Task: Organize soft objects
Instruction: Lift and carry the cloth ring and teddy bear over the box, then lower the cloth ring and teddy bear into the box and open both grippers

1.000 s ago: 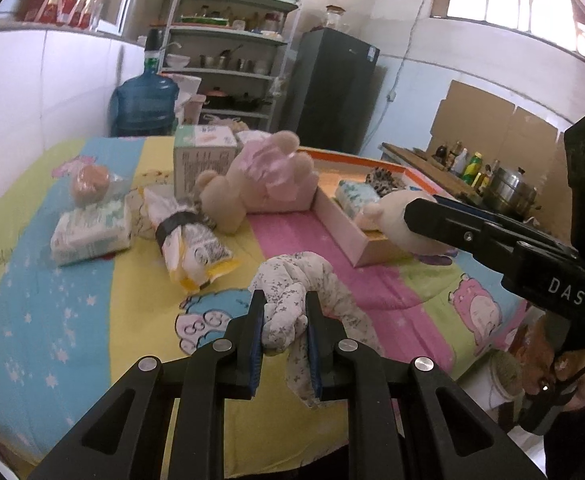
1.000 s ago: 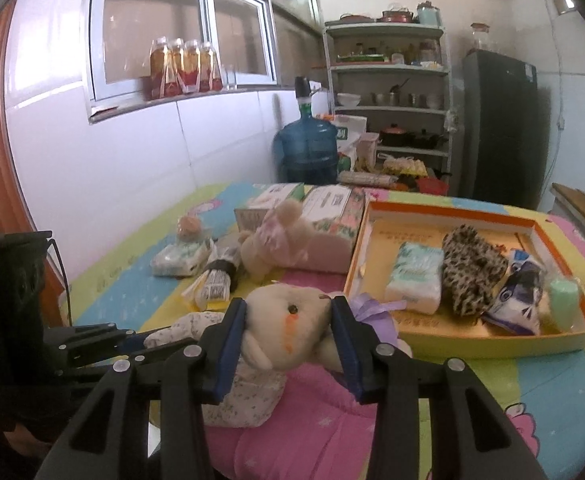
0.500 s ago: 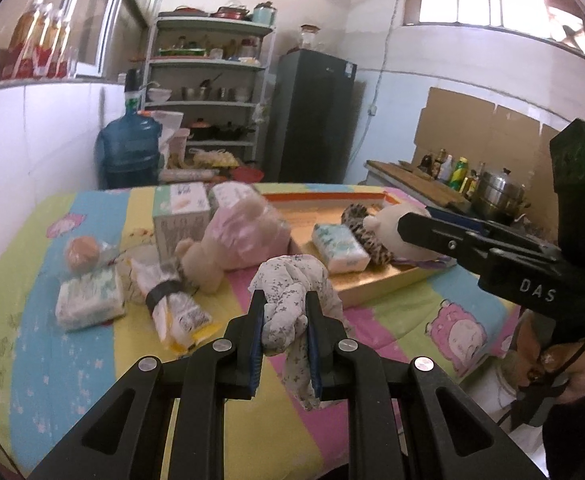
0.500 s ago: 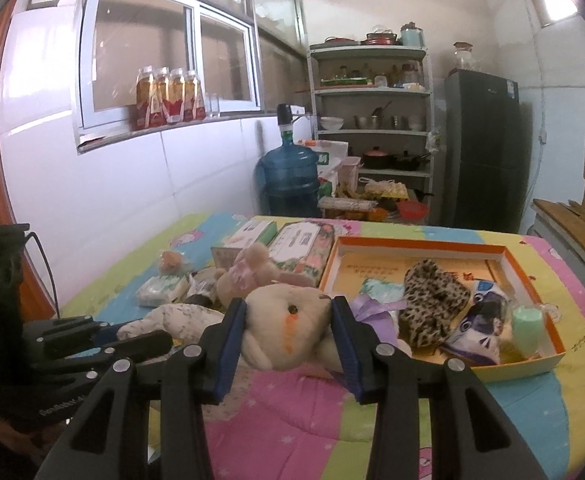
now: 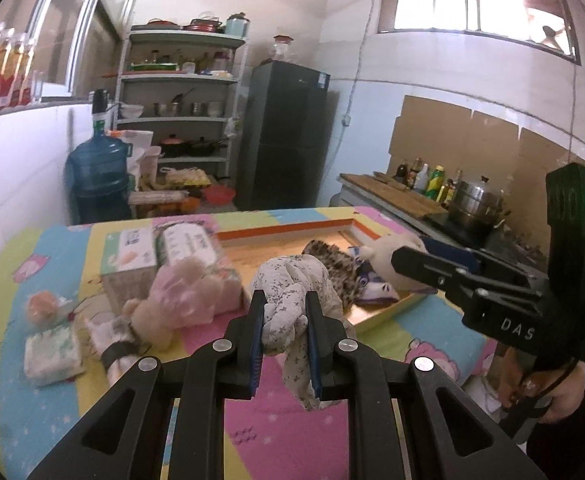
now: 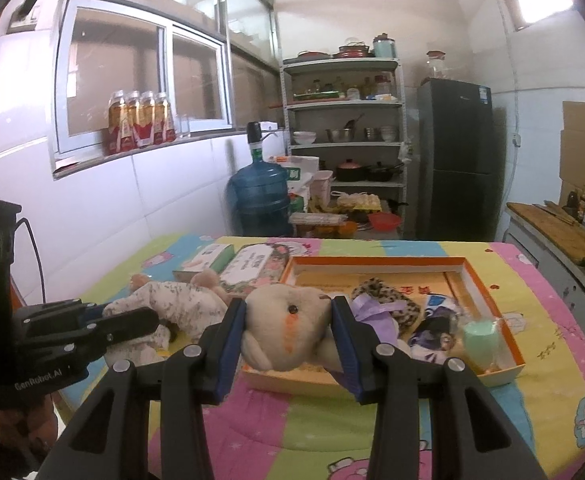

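Fabric fills the left gripper (image 5: 283,318): a floral cloth toy (image 5: 292,280) is pinched between its blue pads, its loose tail hanging below the fingers, clear of the colourful table (image 5: 284,432). Just beyond and to the right of that gripper sits the orange-rimmed tray (image 5: 292,227), holding a leopard-print soft piece (image 5: 332,264). To the gripper's left on the table lie a pink plush (image 5: 180,300), two tissue boxes (image 5: 132,252) and a small tissue pack (image 5: 52,354).

The right gripper (image 6: 288,320) is clamped on a beige plush toy (image 6: 284,328) (stitched orange mouth facing the camera), held above the tray's near edge (image 6: 292,380). Ahead and right of it, inside the tray, are the leopard-print piece (image 6: 388,292) and a pale green roll (image 6: 480,340). The left gripper (image 6: 132,320) shows off to its left with the floral cloth.
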### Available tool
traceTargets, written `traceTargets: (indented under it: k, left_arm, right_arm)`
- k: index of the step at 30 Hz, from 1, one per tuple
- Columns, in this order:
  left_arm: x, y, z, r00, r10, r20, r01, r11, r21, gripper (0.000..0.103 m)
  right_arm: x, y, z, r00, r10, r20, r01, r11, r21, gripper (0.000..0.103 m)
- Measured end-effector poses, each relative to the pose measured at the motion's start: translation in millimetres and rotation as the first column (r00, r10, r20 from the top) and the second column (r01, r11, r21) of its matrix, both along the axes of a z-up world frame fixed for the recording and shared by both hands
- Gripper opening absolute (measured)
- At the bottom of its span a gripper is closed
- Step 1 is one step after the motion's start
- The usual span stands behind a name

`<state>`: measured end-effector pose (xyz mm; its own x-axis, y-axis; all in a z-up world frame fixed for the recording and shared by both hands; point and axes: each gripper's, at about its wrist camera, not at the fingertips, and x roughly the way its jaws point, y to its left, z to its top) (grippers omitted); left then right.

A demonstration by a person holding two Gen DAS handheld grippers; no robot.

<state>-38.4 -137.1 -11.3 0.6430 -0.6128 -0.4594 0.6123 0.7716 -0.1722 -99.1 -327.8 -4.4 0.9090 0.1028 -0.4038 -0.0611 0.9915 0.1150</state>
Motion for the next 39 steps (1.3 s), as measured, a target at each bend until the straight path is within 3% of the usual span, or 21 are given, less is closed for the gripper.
traceTargets:
  k: [15,32,39]
  left_arm:
    - [42,-55,12,1.000,-0.019,-0.013,0.019,1.000,-0.025,0.018]
    - [110,-119,13,0.997,0.055,-0.059,-0.058,0.997,-0.054,0.018]
    - [136,-140,1,0.991,0.102,-0.088,-0.104,0.994,-0.019,0.018]
  right_arm:
    - [15,-59,5,0.997,-0.073,0.019,0.073,0.997,0.002,0.043]
    - [58,-128,10,0.994,-0.106,0.039,0.106,0.994,-0.020,0.043]
    - [82,-145,9,0.996,-0.087,0.028,0.088,0.996,-0.030,0.044]
